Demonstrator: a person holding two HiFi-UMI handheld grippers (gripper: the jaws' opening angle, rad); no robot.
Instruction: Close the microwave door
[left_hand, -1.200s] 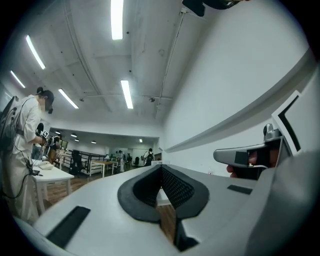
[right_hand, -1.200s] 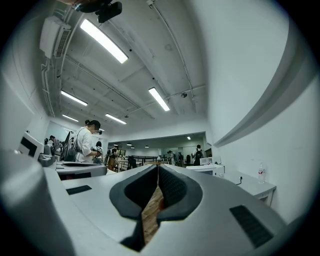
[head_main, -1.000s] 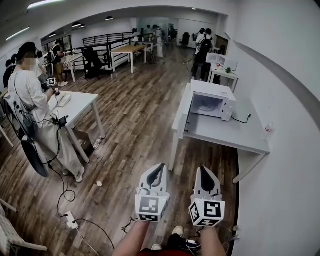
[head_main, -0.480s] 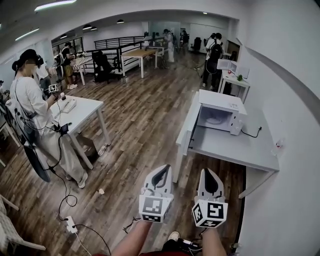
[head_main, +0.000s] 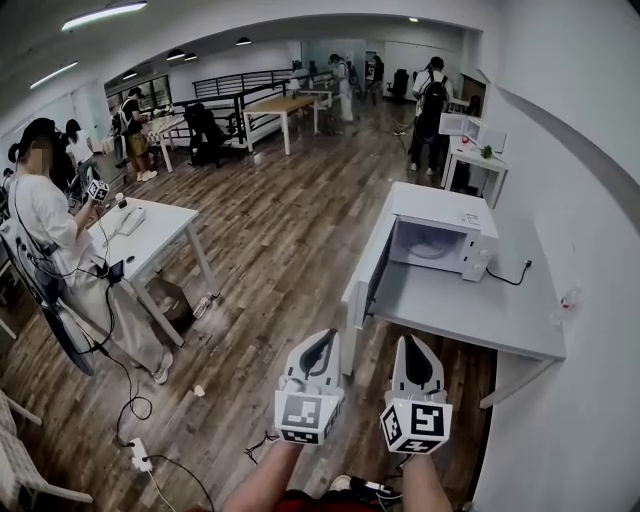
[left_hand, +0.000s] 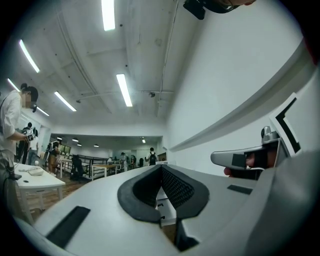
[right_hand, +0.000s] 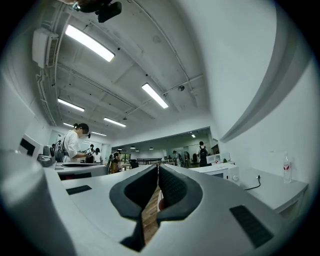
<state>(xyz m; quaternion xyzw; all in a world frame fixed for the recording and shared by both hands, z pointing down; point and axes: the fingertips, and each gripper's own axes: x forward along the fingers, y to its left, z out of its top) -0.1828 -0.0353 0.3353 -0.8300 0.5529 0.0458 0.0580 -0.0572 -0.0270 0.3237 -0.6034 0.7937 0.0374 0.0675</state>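
Fingers (left_hand: 175, 189) clenched, empty, left gripper (head_main: 325, 336) and right gripper (head_main: 409, 341); one microwave (head_main: 440, 208), door (head_main: 377, 272) open.

Wood-plank floor (head_main: 270, 250) stretching away, white wall (head_main: 590, 180) on the right, white table (head_main: 470, 315) against it, another desk (head_main: 165, 225) left, strip lights (head_main: 103, 15) overhead, black railing (head_main: 235, 78) beyond.

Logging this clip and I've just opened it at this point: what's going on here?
A person holds a gripper in each hand, pointed toward a white microwave on a white table by the wall. Its door stands wide open. The left gripper and right gripper are both shut and empty, well short of the microwave. Nothing touches the door yet, so closing has not begun.
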